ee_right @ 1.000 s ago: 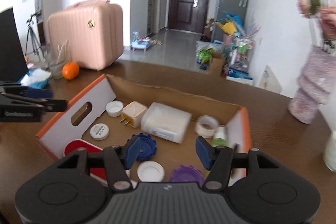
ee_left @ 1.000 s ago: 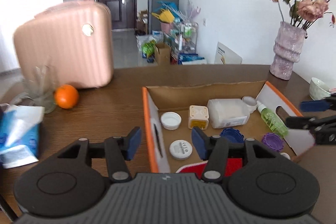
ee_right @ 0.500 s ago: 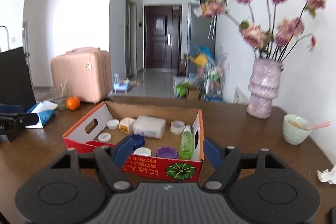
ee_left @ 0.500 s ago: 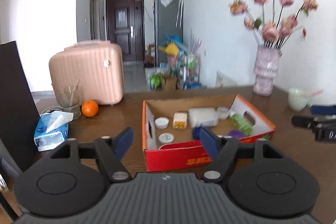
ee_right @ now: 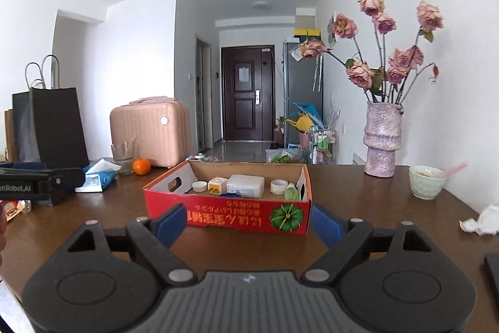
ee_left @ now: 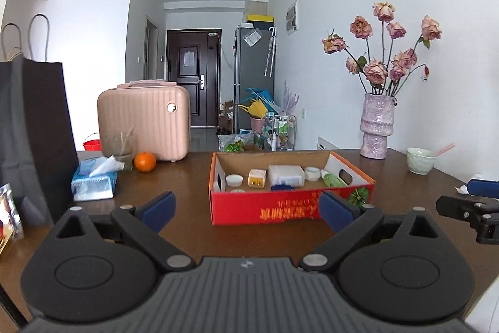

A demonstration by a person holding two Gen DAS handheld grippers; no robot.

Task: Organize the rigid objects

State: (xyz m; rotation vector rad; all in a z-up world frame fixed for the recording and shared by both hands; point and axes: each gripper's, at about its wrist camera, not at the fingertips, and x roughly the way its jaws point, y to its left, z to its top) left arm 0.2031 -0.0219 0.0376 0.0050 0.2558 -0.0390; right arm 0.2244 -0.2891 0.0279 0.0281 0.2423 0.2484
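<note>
A red cardboard box (ee_left: pixel 290 208) (ee_right: pixel 230 216) stands mid-table. It holds small rigid items: a white lid (ee_left: pixel 234 179), a yellow plug adapter (ee_left: pixel 257 178), a white plastic case (ee_left: pixel 286 174), a tape roll (ee_right: pixel 278 186), a green bottle (ee_left: pixel 333 179) and blue caps. My left gripper (ee_left: pixel 246 209) is open and empty, in front of the box. My right gripper (ee_right: pixel 248 222) is open and empty, also in front of the box. Each gripper shows at the edge of the other's view.
On the brown table (ee_left: pixel 174 186) stand a pink case (ee_left: pixel 143 120), an orange (ee_left: pixel 145 161), a glass (ee_left: pixel 120 145), a tissue pack (ee_left: pixel 93 181) and a black paper bag (ee_left: pixel 31 130) at the left. A pink vase (ee_left: pixel 375 130), a bowl (ee_left: pixel 420 160) and crumpled paper (ee_right: pixel 480 219) are at the right.
Both grippers have pulled back and up from over the box to in front of it. Both jaws stand wider open. The box's contents have not moved.
</note>
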